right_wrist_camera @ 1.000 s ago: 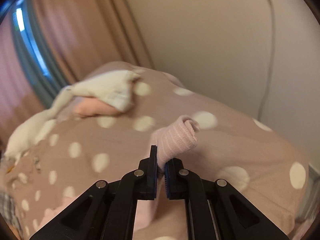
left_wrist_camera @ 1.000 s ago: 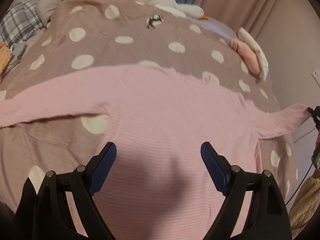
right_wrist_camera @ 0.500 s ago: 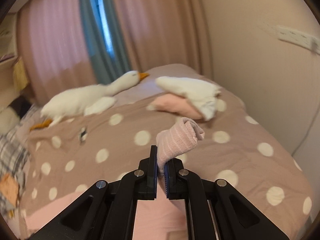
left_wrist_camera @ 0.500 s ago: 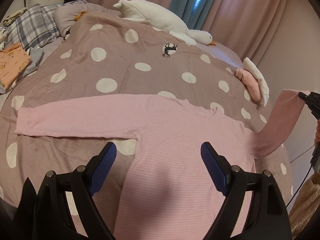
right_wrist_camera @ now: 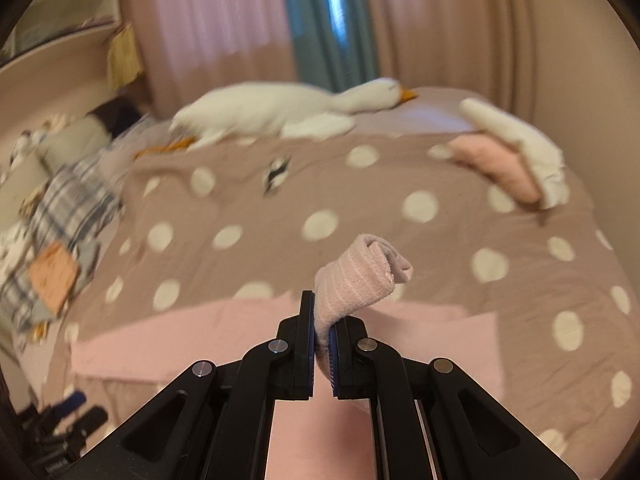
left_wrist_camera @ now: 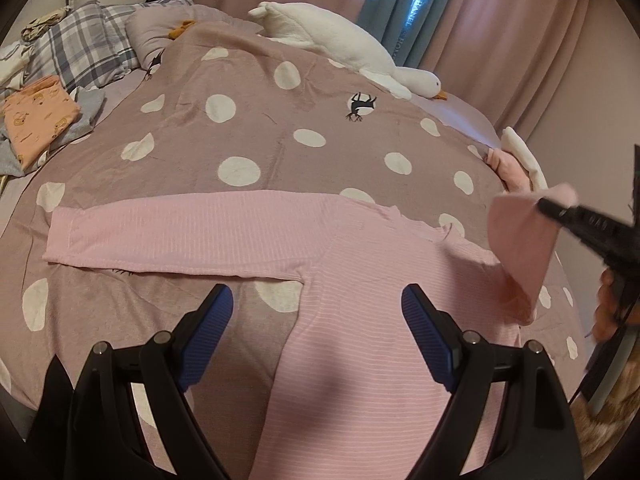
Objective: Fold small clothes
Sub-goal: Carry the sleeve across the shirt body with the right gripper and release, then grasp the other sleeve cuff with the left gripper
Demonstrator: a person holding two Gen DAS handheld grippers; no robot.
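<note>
We cannot see the lower hem of the pink top (left_wrist_camera: 360, 320): our left gripper (left_wrist_camera: 316, 324) and the picture's bottom edge cut it off. The right wrist view is smeared at its left side, so the pile of clothes (right_wrist_camera: 52, 264) there is hard to read. The top lies flat on the spotted bedcover (left_wrist_camera: 240, 128), one sleeve (left_wrist_camera: 160, 232) stretched out straight to the left.

Our left gripper hangs above the top's body, tilted downward, its blue pads spread wide with nothing between them. Our right gripper (right_wrist_camera: 322, 344) is clamped tight on the cuff of the other sleeve (right_wrist_camera: 360, 276), which is lifted off the cover and curls over past the fingertips. From the left wrist view that raised sleeve stands up at the right edge.

Beyond the top, the cover is open as far as the plush goose (left_wrist_camera: 340, 40). A pink and white bundle (left_wrist_camera: 516, 160) sits at the bed's right edge, near the wall.
</note>
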